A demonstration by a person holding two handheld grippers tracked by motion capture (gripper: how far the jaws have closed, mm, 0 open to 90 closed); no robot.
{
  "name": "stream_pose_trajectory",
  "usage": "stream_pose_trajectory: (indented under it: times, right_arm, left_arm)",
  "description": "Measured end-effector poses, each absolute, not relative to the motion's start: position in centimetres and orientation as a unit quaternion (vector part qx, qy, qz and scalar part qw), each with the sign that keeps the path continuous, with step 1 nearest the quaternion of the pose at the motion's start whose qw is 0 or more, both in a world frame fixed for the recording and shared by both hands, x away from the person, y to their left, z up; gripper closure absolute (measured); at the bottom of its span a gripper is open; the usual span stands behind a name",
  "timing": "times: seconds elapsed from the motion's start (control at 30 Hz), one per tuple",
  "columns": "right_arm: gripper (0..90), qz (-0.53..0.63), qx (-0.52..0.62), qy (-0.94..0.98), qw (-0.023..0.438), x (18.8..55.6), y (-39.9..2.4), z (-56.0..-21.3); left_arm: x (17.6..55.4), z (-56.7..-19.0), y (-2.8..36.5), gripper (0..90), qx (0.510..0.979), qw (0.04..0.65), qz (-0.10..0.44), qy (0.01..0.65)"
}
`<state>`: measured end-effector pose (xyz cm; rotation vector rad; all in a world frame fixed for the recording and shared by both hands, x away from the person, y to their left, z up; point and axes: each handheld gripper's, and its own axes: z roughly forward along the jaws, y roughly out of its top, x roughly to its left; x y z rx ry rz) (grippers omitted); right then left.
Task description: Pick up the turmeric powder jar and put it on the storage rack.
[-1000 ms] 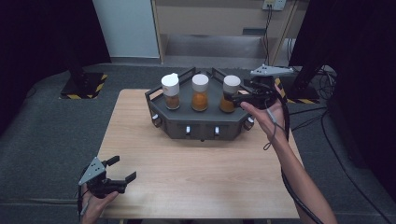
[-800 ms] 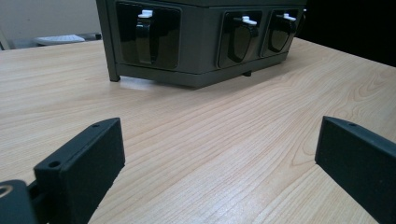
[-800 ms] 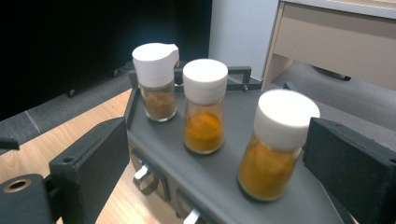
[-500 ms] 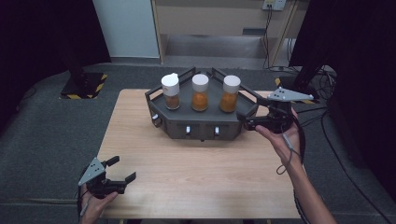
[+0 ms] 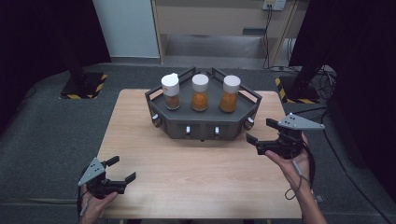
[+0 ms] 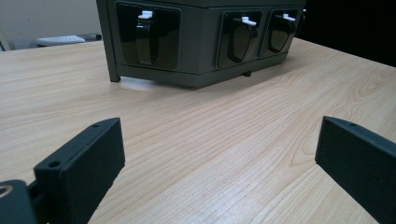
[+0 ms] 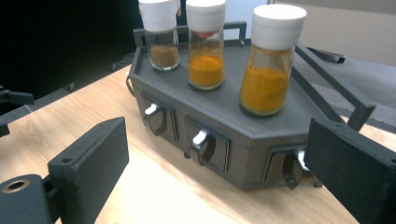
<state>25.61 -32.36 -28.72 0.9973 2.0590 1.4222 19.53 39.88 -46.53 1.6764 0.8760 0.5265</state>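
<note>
- Three spice jars are standing in a row on the dark rack (image 5: 203,125) at twelve o'clock on the tabletop (image 5: 196,177): the left jar (image 5: 170,91) with brownish powder, the middle jar (image 5: 200,92) with orange powder and the right jar (image 5: 231,94) with yellow-orange powder, each wearing a white cap.
- Four small white-tipped levers are showing along the rack's front faces in the high view; in the right gripper view you are looking at three of them, with the nearest lever (image 7: 293,169) just beyond your right finger.
- You are holding the right gripper (image 5: 258,132) at about three o'clock, just off the rack's right corner, with its fingers standing wide apart and nothing between them.
- You are resting the left gripper (image 5: 122,170) at about seven o'clock near the tabletop's front edge, well apart from the rack, its fingers also spread with only bare wood between them.
- By my reading, you are in the approach step, lining the right gripper up with the rack's right end.
- Whichever you are aiming at, the right jar or a lever below it, the next move is calling for a straight advance, then closing the fingers squarely without knocking the neighbouring jar.
</note>
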Motion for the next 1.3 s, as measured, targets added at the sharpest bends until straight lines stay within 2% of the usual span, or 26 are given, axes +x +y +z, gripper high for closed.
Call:
stream_pose_trajectory:
  times: [0.67,1.3]
  right_arm:
    - [6.2,0.494,0.410,0.733,0.226,21.8,-34.4,-35.7]
    - [6.2,0.481,0.429,0.728,0.233,19.7,-35.0,-39.3]
  left_arm:
    - [19.5,-46.5,39.9,0.4,0.710,0.554,0.224,0.372]
    - [19.5,-46.5,39.8,0.3,0.712,0.553,0.223,0.371]
